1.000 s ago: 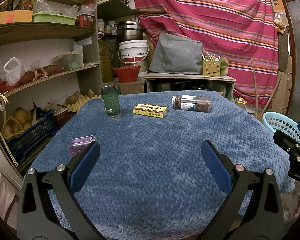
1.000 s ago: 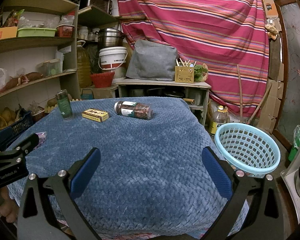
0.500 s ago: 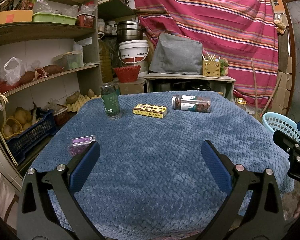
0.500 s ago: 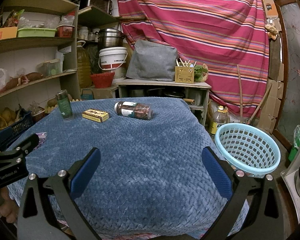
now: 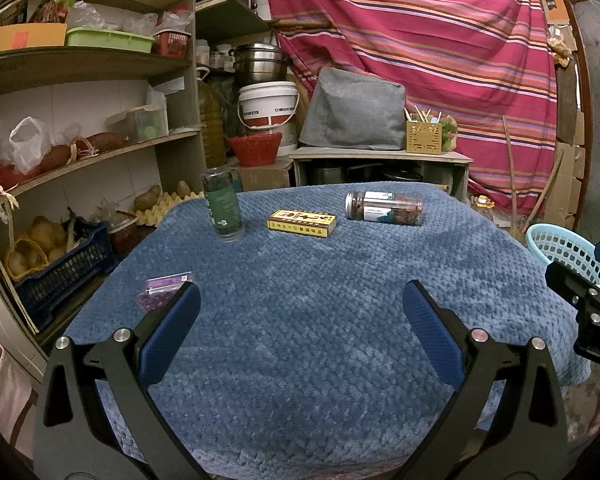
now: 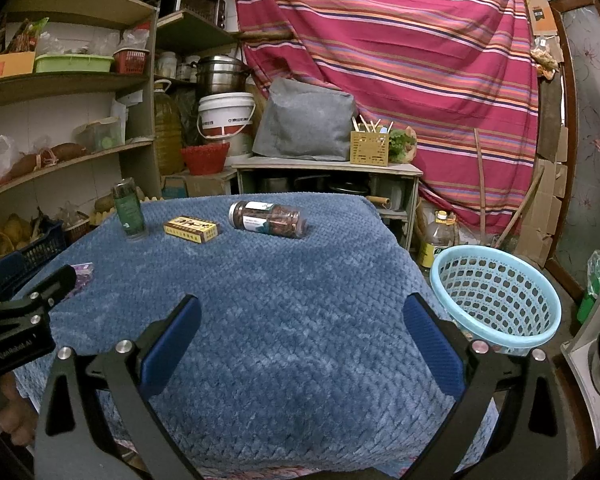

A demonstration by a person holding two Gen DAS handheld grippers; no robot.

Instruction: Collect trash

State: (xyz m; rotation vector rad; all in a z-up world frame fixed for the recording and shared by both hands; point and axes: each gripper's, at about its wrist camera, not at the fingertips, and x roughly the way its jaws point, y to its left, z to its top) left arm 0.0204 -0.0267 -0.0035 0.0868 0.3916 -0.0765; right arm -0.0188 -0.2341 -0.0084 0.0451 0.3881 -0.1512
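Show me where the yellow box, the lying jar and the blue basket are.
yellow box (image 5: 301, 223), left wrist view, on its top face.
lying jar (image 6: 270, 219), right wrist view, on the middle of its side.
blue basket (image 6: 496, 332), right wrist view, on its near rim.

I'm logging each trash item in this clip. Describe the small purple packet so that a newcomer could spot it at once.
Start at the blue quilted table cover. Its far side holds an upright green jar, a yellow box and a jar lying on its side. The purple packet lies alone at the near left edge: flat, clear, with purple beads inside.
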